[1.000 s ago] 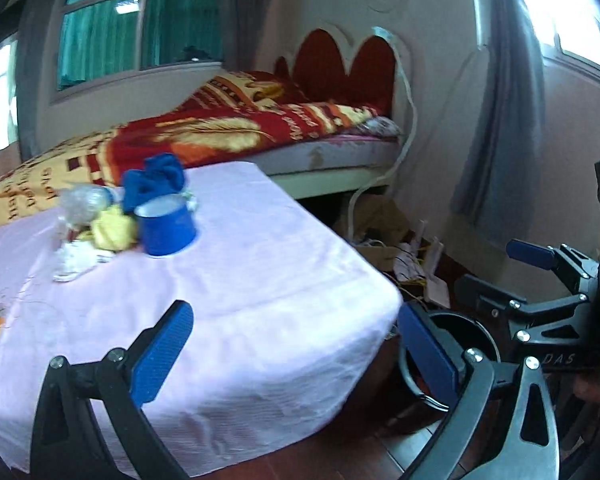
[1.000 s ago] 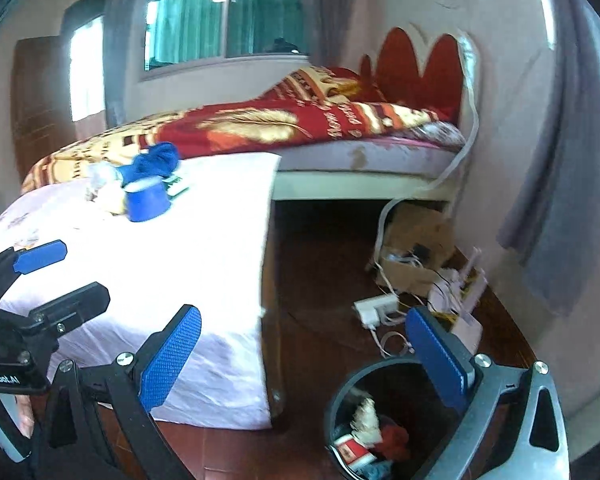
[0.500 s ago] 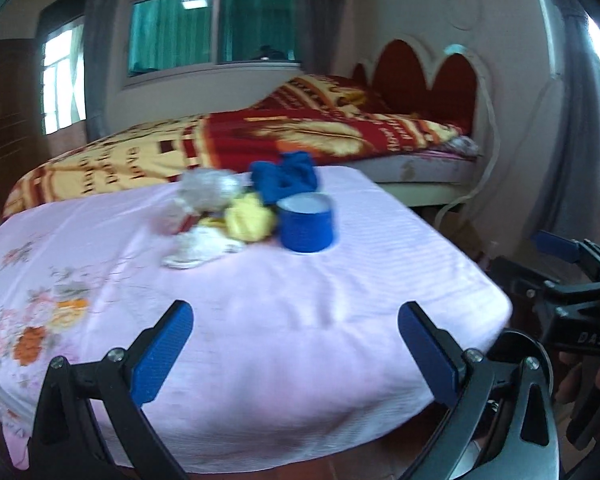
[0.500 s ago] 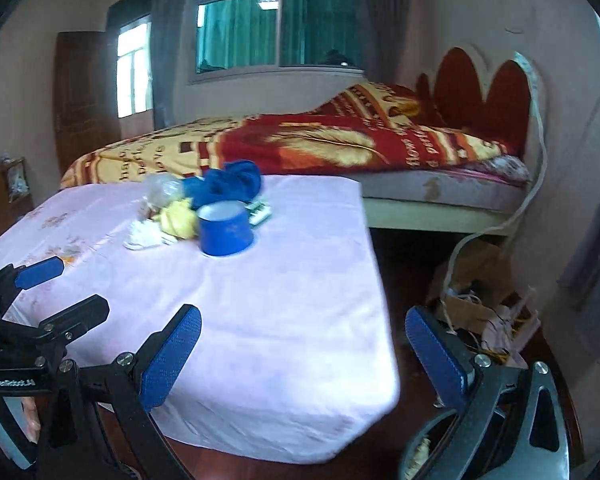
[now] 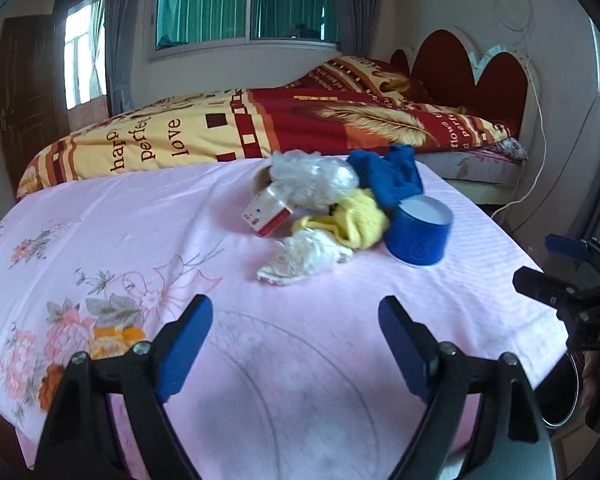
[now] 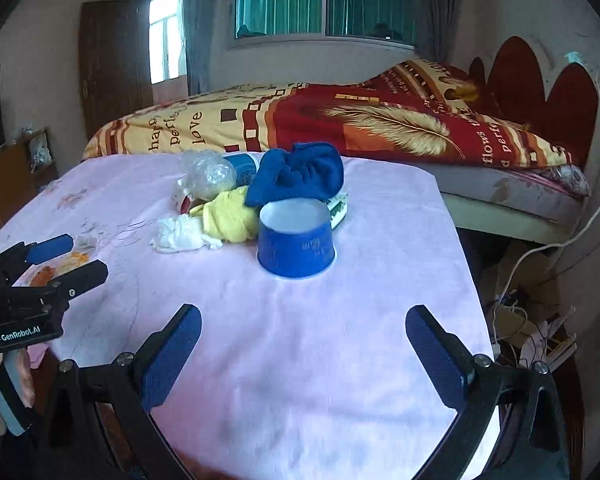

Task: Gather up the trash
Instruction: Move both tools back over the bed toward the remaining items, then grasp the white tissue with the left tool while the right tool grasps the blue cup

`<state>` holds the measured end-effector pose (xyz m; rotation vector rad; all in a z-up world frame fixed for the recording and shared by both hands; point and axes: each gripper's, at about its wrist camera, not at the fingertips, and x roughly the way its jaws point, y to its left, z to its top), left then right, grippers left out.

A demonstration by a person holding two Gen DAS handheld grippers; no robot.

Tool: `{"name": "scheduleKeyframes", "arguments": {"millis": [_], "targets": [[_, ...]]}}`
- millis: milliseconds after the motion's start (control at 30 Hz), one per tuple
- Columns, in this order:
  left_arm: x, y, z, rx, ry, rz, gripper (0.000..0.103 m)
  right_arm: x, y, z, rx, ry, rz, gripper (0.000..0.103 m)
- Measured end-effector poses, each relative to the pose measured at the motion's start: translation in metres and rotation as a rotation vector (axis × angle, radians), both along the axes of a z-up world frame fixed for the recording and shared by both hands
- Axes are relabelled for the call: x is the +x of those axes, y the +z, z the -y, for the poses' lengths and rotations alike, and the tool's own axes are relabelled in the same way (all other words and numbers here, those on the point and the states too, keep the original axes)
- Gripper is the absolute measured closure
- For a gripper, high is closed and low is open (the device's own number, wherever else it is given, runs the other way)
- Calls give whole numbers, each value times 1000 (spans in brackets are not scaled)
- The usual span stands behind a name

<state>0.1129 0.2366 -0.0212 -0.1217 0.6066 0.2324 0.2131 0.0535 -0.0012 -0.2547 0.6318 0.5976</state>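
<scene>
A heap of trash lies on the pink tablecloth [image 5: 180,232]: an upturned blue paper cup [image 5: 418,232] [image 6: 296,240], a white crumpled tissue [image 5: 304,254] [image 6: 182,234], a yellow cloth [image 5: 356,220] [image 6: 230,216], a blue cloth [image 5: 392,176] [image 6: 300,174], a clear plastic wad [image 5: 312,178] [image 6: 210,174] and a small red-and-white box [image 5: 266,216]. My left gripper [image 5: 296,344] hovers over the near part of the table, short of the tissue; its jaws are closing with nothing between them. My right gripper [image 6: 302,354] stands open and empty, short of the blue cup.
A bed with a red-and-yellow blanket [image 5: 300,124] [image 6: 340,120] lies behind the table. A black bin's rim [image 5: 568,392] shows at the table's right edge. Cables and cardboard clutter [image 6: 528,312] cover the floor on the right. A wooden cabinet [image 6: 20,168] stands on the left.
Both views have swung left from the floor and bin onto the table. The trash heap now sits nearer and centred. The left jaws have narrowed somewhat.
</scene>
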Motion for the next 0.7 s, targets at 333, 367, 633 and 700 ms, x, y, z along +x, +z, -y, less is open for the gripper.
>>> {"name": "scheduleKeyframes", "arguments": {"millis": [333, 367, 633, 700], "targets": [[51, -10, -18, -25, -22, -47, 17, 53, -16, -45, -50, 8, -29, 0], [56, -12, -18, -23, -22, -59, 17, 58, -18, -48, -52, 6, -35, 0], [88, -26, -26, -54, -47, -158, 26, 94, -35, -71, -76, 12, -83, 0], [94, -27, -26, -62, -62, -175, 26, 101, -39, -74, -86, 15, -94, 3]]}}
